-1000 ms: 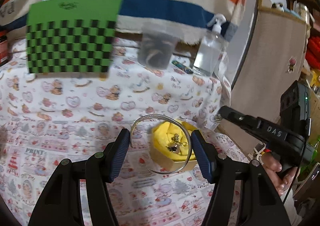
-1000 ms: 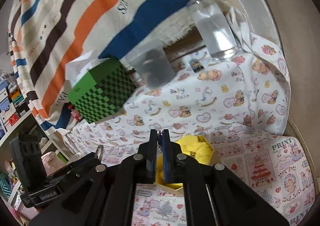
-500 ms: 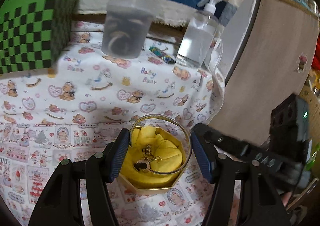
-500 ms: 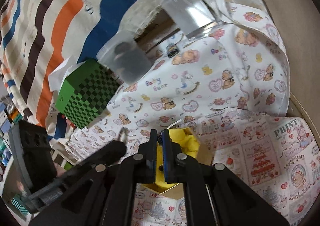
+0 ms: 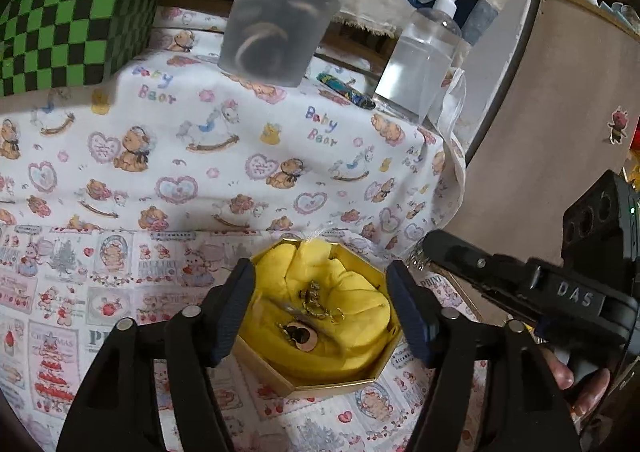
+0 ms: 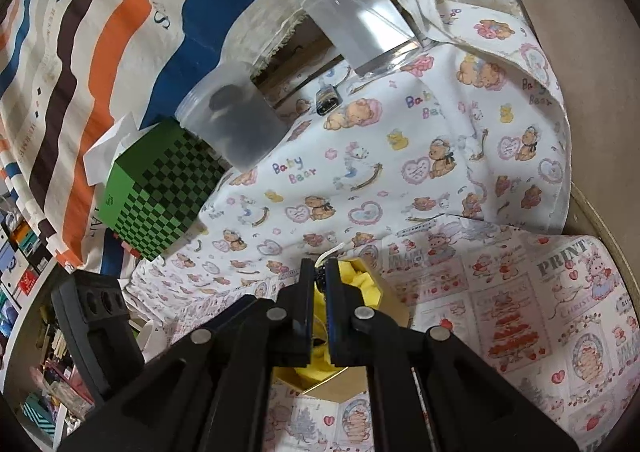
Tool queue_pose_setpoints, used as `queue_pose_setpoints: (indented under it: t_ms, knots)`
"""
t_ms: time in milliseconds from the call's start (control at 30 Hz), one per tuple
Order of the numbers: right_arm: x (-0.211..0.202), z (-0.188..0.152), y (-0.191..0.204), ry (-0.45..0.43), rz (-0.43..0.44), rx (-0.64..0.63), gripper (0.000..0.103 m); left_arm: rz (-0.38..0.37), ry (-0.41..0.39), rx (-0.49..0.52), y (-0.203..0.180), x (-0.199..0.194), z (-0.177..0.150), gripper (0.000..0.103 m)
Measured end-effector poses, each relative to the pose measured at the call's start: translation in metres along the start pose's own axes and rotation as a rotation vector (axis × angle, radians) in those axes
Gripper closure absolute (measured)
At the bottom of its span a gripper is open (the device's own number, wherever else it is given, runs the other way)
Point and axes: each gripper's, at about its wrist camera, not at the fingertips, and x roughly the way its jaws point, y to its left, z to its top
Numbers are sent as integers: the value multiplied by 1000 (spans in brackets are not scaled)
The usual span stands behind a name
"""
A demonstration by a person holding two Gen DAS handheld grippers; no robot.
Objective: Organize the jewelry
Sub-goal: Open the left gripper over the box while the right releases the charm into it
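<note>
A gold octagonal box [image 5: 340,386] lined with yellow cloth [image 5: 352,308] sits on the printed tablecloth; a gold chain [image 5: 316,302] and a round pendant [image 5: 298,334] lie in it. My left gripper [image 5: 320,268] straddles the box, jaws opening, pads pressing on nothing. A faint silvery streak [image 5: 286,306] on the cloth may be the thin bangle. My right gripper [image 6: 320,264] is shut on a small dark chain piece [image 6: 319,275] above the box [image 6: 380,284]. In the left wrist view its tip [image 5: 426,248] hangs at the box's right edge.
At the back stand a green checkered box [image 5: 72,12], a translucent tub [image 5: 280,20] and a clear pump bottle [image 5: 424,52]. A small patterned item [image 5: 348,92] lies between tub and bottle. A brown board [image 5: 540,132] closes the right side. A hand [image 5: 580,384] holds the right gripper.
The left gripper moved forward and down over the yellow box. The silver bangle that sat between its pads is gone from them, and the jaws stand wider. The right gripper stayed shut.
</note>
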Motion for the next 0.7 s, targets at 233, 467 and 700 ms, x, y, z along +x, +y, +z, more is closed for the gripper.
queue_pose_setpoints:
  t_ms: [233, 467, 700]
  knots:
    - [11, -6, 8, 39, -7, -41, 97, 147, -74, 98, -4, -31, 3, 33]
    - [11, -11, 18, 43, -12, -85, 97, 218, -165, 140, 0, -75, -2, 22]
    - [-7, -17, 44, -20, -43, -200, 97, 235, -254, 150, 9, -112, -5, 13]
